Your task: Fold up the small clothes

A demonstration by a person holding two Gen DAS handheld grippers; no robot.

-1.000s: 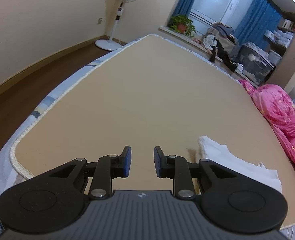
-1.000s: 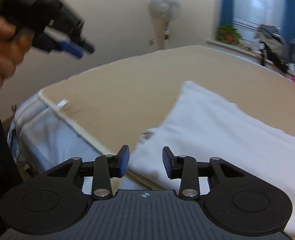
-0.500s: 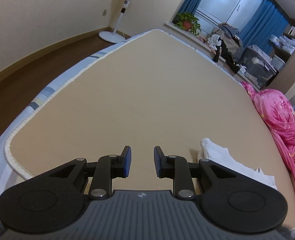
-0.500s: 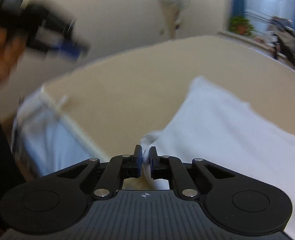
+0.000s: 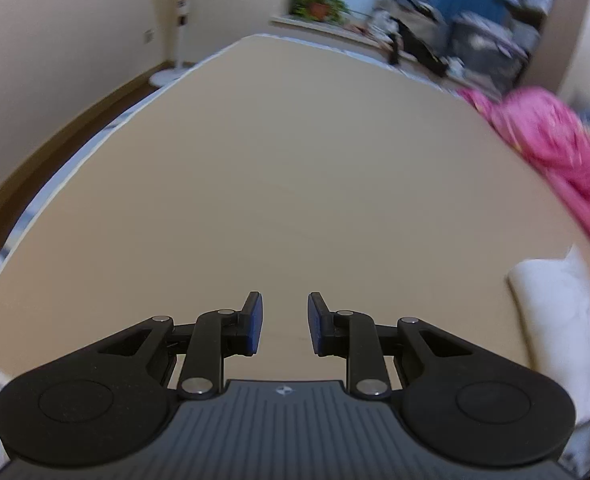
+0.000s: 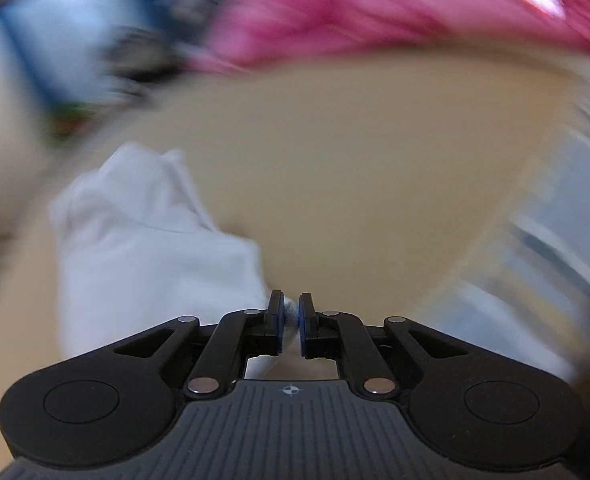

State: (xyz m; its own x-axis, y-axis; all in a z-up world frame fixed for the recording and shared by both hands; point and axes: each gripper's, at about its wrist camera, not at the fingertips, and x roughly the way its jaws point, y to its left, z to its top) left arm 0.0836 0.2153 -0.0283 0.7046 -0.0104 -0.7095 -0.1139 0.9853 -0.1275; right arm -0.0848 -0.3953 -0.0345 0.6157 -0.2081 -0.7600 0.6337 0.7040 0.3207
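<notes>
A small white garment (image 6: pixel 143 232) lies bunched on the tan bed sheet (image 6: pixel 355 160), left of centre in the blurred right wrist view. My right gripper (image 6: pixel 290 312) is shut on a corner of this garment, with white cloth pinched between the pads. In the left wrist view the same white garment (image 5: pixel 555 320) shows at the right edge. My left gripper (image 5: pixel 281 312) is open and empty above the bare tan sheet (image 5: pixel 275 180), well left of the garment.
A pink quilt (image 5: pixel 555 148) lies along the bed's right side and also fills the top of the right wrist view (image 6: pixel 355 12). A standing fan (image 5: pixel 179 20), a potted plant (image 5: pixel 319 0) and piled storage (image 5: pixel 475 48) stand beyond the bed's far end.
My right gripper, which closed on the garment's corner half a second ago, has swung right toward the pink quilt, dragging the cloth. My left gripper stayed open and turned slightly left.
</notes>
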